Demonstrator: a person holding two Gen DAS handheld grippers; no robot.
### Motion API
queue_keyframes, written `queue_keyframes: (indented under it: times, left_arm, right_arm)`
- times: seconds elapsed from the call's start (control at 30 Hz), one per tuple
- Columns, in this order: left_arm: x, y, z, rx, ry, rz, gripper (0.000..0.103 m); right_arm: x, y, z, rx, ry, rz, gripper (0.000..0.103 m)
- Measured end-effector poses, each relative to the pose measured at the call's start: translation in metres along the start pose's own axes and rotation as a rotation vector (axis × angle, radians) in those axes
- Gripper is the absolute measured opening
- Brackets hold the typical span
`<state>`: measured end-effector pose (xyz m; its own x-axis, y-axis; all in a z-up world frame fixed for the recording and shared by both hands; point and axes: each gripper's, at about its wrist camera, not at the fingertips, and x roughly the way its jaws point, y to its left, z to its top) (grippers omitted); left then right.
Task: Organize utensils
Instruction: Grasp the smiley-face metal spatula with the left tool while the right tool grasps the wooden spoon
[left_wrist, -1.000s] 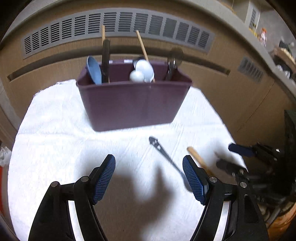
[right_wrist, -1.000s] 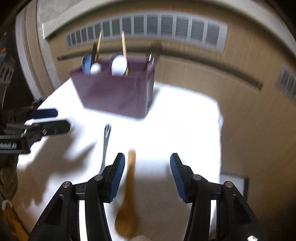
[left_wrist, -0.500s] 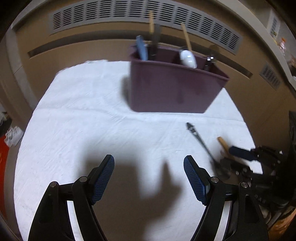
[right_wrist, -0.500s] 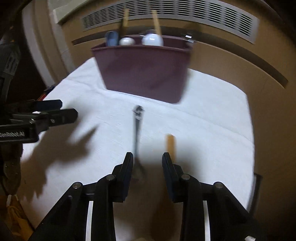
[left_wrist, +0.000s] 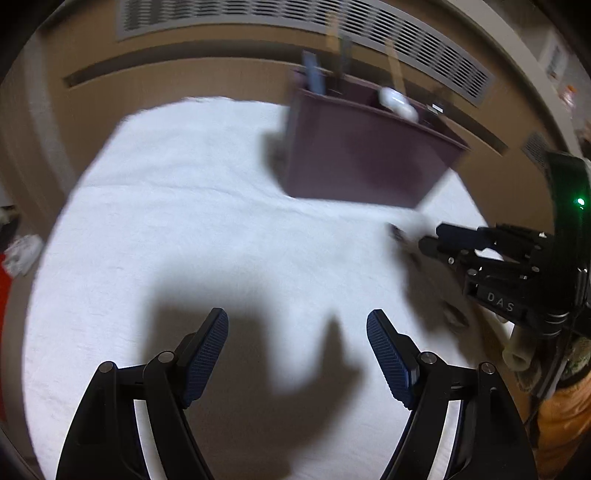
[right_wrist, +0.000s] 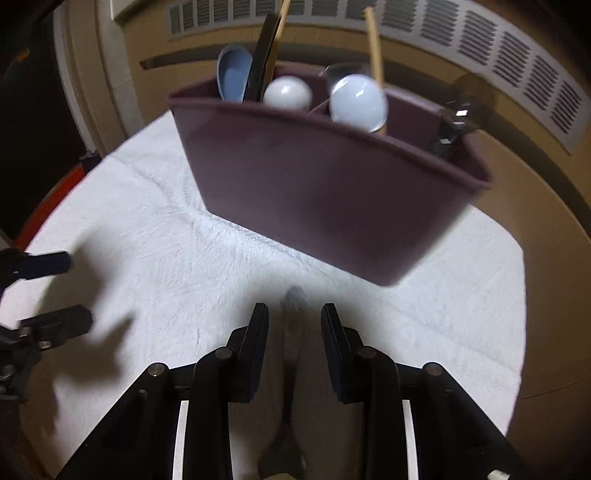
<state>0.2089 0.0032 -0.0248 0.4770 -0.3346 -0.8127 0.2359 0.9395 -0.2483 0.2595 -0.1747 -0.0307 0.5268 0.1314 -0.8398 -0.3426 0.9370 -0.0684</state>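
Jaws of the right gripper (right_wrist: 291, 347) stand narrowed to a slim gap, with a grey metal utensil (right_wrist: 290, 373) lying lengthwise between them; blur hides whether the pads press on its handle, so grip cannot be told. Its far tip points toward the dark purple plastic utensil caddy (right_wrist: 325, 192), which stands near, just beyond the tip, on the white terry towel (right_wrist: 177, 251) covering the worktop. Jaws of the left gripper (left_wrist: 297, 354) are spread wide and hold nothing, hovering over bare towel, well apart from the caddy. Caddy contents: a blue plastic spoon (right_wrist: 231, 75) and a black flat handle (right_wrist: 264, 51) in the left compartment, two white round spoon bowls (right_wrist: 356, 101) and a wooden stick (right_wrist: 375, 44) mid, dark metal pieces at the right end. Both views motion-blurred.
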Motion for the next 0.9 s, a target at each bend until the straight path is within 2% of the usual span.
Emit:
queue_keyframes:
  times: [0.13, 0.2, 0.23, 0.27, 0.33, 0.43, 0.5, 0.57, 0.67, 0.73, 0.8, 0.87, 0.9]
  left_arm:
    - [0.017, -0.047, 0.005, 0.06, 0.07, -0.137, 0.078]
    - [0.027, -0.064, 0.013, 0.047, 0.097, -0.168, 0.077]
    - [0.034, -0.071, 0.02, 0.04, 0.097, -0.163, 0.073]
    - [0.039, -0.076, 0.027, 0.033, 0.09, -0.129, 0.066]
    - [0.048, -0.082, 0.036, 0.013, 0.082, -0.061, 0.059]
    - [0.065, -0.086, 0.051, -0.035, 0.092, -0.01, 0.057]
    - [0.073, -0.092, 0.057, -0.025, 0.092, 0.033, 0.056]
    - [0.083, -0.098, 0.062, -0.005, 0.098, 0.066, 0.05]
    - [0.094, -0.105, 0.064, 0.018, 0.096, 0.138, 0.046]
    - [0.098, -0.111, 0.065, 0.041, 0.09, 0.17, 0.046]
    - [0.099, -0.115, 0.065, 0.063, 0.08, 0.189, 0.044]
    - [0.098, -0.118, 0.064, 0.086, 0.064, 0.198, 0.028]
    - [0.098, -0.119, 0.064, 0.098, 0.056, 0.197, 0.024]
  right_arm:
    - [-0.032, -0.015, -0.037, -0.003, -0.012, -0.068, 0.028]
    - [-0.042, -0.024, -0.059, 0.022, -0.001, -0.096, 0.029]
    - [-0.046, -0.029, -0.067, 0.032, 0.0, -0.111, 0.029]
    - [-0.051, -0.034, -0.077, 0.048, -0.006, -0.126, 0.029]
    - [-0.058, -0.042, -0.092, 0.08, -0.023, -0.13, 0.03]
    - [-0.061, -0.05, -0.11, 0.096, -0.041, -0.127, 0.033]
    - [-0.06, -0.051, -0.118, 0.104, -0.048, -0.114, 0.035]
    - [-0.057, -0.051, -0.123, 0.114, -0.057, -0.111, 0.035]
    - [-0.056, -0.053, -0.126, 0.139, -0.07, -0.093, 0.036]
    - [-0.057, -0.054, -0.127, 0.145, -0.077, -0.089, 0.04]
    - [-0.057, -0.054, -0.129, 0.144, -0.081, -0.093, 0.051]
    - [-0.058, -0.053, -0.132, 0.143, -0.083, -0.095, 0.057]
    - [-0.058, -0.053, -0.132, 0.144, -0.085, -0.096, 0.058]
